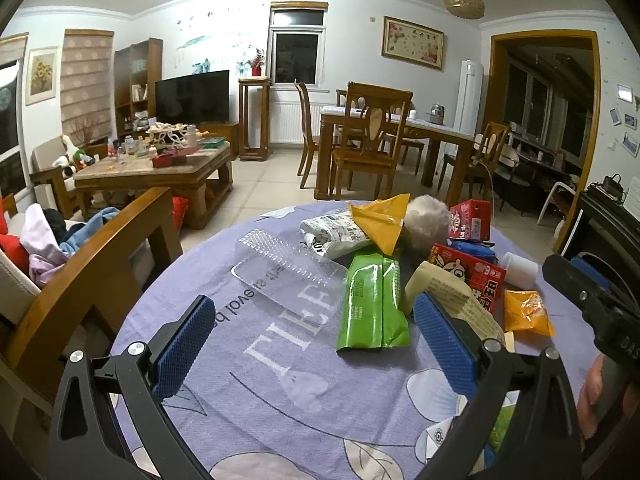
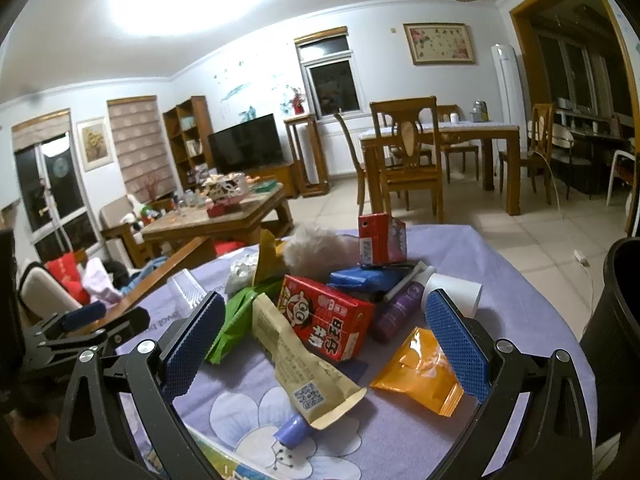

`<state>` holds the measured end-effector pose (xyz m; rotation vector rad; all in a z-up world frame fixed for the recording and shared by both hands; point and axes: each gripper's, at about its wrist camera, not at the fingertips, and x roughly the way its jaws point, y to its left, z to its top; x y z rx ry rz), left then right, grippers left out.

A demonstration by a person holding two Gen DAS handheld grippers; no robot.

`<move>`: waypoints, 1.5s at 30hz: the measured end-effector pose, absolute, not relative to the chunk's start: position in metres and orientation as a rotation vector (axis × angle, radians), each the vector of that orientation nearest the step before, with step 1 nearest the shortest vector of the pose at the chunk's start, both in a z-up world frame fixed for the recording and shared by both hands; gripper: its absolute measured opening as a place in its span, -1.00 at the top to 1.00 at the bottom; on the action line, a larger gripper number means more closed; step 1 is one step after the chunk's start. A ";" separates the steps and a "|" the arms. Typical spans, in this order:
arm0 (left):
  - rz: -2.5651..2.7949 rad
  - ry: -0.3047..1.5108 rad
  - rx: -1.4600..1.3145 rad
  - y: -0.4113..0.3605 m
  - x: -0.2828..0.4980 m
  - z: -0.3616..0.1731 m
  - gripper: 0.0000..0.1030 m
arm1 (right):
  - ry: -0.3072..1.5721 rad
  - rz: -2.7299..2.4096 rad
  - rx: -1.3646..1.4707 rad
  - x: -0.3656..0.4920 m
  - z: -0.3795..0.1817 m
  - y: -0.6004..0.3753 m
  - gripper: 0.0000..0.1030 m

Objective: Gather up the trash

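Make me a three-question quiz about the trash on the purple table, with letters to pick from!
1. Where is the green wrapper?
A. on the floor
B. on the tablecloth beside the clear plastic tray
C. in the black bin

2. How many red cartons?
A. two
B. five
C. none

3. The left hand-held gripper is:
A. shut on a bottle
B. open, holding nothing
C. out of view

Answers: 1 B, the wrapper lies next to the tray. 2 A, one lying carton, one standing carton. 3 B, its blue fingers stand wide apart.

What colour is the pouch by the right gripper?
Orange pouch, clearest in the right wrist view.
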<state>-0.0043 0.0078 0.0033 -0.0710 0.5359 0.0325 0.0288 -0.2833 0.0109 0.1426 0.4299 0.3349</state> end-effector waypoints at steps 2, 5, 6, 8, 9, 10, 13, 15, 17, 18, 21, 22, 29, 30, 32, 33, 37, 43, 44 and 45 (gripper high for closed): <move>0.034 0.535 -0.072 0.009 -0.005 0.003 -0.92 | 0.438 0.338 0.149 0.029 0.011 -0.284 -0.92; 0.034 0.535 -0.070 0.009 -0.005 0.003 -0.92 | 0.439 0.340 0.153 0.032 0.011 -0.285 -0.92; 0.034 0.534 -0.070 0.009 -0.005 0.003 -0.92 | 0.440 0.342 0.150 0.031 0.011 -0.285 -0.92; 0.033 0.535 -0.071 0.009 -0.004 0.003 -0.92 | 0.442 0.340 0.151 0.031 0.011 -0.285 -0.92; 0.033 0.536 -0.071 0.009 -0.005 0.003 -0.92 | 0.439 0.339 0.152 0.029 0.010 -0.285 -0.92; 0.033 0.537 -0.071 0.009 -0.005 0.003 -0.92 | 0.438 0.340 0.153 0.029 0.010 -0.285 -0.92; 0.033 0.535 -0.072 0.009 -0.005 0.003 -0.92 | 0.439 0.339 0.152 0.029 0.010 -0.284 -0.92; 0.032 0.535 -0.074 0.009 -0.005 0.003 -0.92 | 0.438 0.341 0.151 0.029 0.010 -0.284 -0.92; 0.033 0.536 -0.072 0.008 -0.005 0.003 -0.92 | 0.438 0.340 0.151 0.030 0.010 -0.284 -0.92; 0.033 0.536 -0.073 0.009 -0.005 0.002 -0.92 | 0.439 0.341 0.151 0.030 0.010 -0.285 -0.92; 0.034 0.535 -0.072 0.009 -0.005 0.002 -0.91 | 0.438 0.341 0.152 0.030 0.010 -0.285 -0.92; 0.034 0.535 -0.072 0.009 -0.005 0.002 -0.91 | 0.438 0.340 0.152 0.030 0.010 -0.285 -0.92; 0.035 0.536 -0.076 0.010 -0.005 0.002 -0.92 | 0.439 0.341 0.152 0.030 0.010 -0.286 -0.92; 0.035 0.536 -0.076 0.010 -0.005 0.002 -0.92 | 0.440 0.341 0.152 0.030 0.010 -0.286 -0.92; 0.035 0.537 -0.076 0.010 -0.005 0.002 -0.92 | 0.440 0.341 0.153 0.030 0.010 -0.286 -0.92; 0.034 0.536 -0.075 0.010 -0.005 0.002 -0.92 | 0.440 0.342 0.153 0.030 0.010 -0.286 -0.92; 0.034 0.535 -0.075 0.010 -0.005 0.002 -0.91 | 0.440 0.342 0.153 0.030 0.010 -0.287 -0.92; 0.035 0.535 -0.076 0.010 -0.005 0.002 -0.92 | 0.440 0.342 0.154 0.030 0.010 -0.287 -0.92; 0.034 0.535 -0.076 0.010 -0.005 0.002 -0.91 | 0.440 0.342 0.154 0.030 0.010 -0.287 -0.92; 0.034 0.535 -0.076 0.010 -0.005 0.002 -0.92 | 0.440 0.341 0.154 0.031 0.010 -0.287 -0.92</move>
